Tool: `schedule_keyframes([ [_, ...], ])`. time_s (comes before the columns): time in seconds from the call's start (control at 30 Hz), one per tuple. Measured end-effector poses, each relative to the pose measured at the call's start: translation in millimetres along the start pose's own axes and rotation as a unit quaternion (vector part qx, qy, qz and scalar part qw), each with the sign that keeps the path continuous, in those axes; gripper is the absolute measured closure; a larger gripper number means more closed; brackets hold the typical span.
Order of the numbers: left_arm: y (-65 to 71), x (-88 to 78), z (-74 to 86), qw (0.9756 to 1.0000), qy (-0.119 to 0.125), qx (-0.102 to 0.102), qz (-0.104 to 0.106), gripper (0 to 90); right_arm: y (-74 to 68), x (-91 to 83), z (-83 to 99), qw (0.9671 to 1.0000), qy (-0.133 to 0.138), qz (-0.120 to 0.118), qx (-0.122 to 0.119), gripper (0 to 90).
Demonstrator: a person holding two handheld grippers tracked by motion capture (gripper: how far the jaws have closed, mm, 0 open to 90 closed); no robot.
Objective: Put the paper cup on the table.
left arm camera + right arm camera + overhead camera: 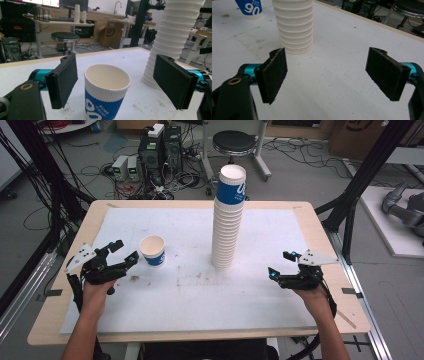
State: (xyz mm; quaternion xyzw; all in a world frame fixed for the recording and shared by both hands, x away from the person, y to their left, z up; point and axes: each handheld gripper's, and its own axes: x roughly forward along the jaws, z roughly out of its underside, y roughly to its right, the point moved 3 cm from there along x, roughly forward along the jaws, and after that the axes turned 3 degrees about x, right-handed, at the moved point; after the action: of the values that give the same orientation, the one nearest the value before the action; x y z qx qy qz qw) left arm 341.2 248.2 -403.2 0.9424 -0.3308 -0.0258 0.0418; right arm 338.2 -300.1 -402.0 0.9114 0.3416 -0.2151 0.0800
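Ribbed paper cup (pixel 106 92) stands untouched between open left tool (pixel 115 82); right tool (pixel 332 75) open.

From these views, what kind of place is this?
Likely a robotics lab or workshop: computer towers and loose cables on the floor, a black stool, and a sink faucet on a back counter.

The single paper cup (pixel 249 8) on the desk carries large white digits, "90", on its blue band in the right gripper view, seen upside down as the cup stands; a line of smaller white print beside them is too small to read. In the left gripper view the same cup (pixel 106 93) shows part of those white characters and a blurred small line. A cardboard box (pixel 110 33) on the floor behind bears a round mark reading "SF".
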Motion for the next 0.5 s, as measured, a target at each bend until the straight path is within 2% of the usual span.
schedule_keyframes([
  [0.23,2.5,0.5,1.5,0.9999,-0.006,0.009,-0.002,19.7,4.1,-3.7,0.4,1.0000,0.007,0.002,0.006,17.9],
  [0.5,6.5,1.3,1.1,0.9999,-0.005,0.015,0.002,19.7,-3.5,-4.0,-0.3,1.0000,0.004,0.004,0.001,17.9],
])
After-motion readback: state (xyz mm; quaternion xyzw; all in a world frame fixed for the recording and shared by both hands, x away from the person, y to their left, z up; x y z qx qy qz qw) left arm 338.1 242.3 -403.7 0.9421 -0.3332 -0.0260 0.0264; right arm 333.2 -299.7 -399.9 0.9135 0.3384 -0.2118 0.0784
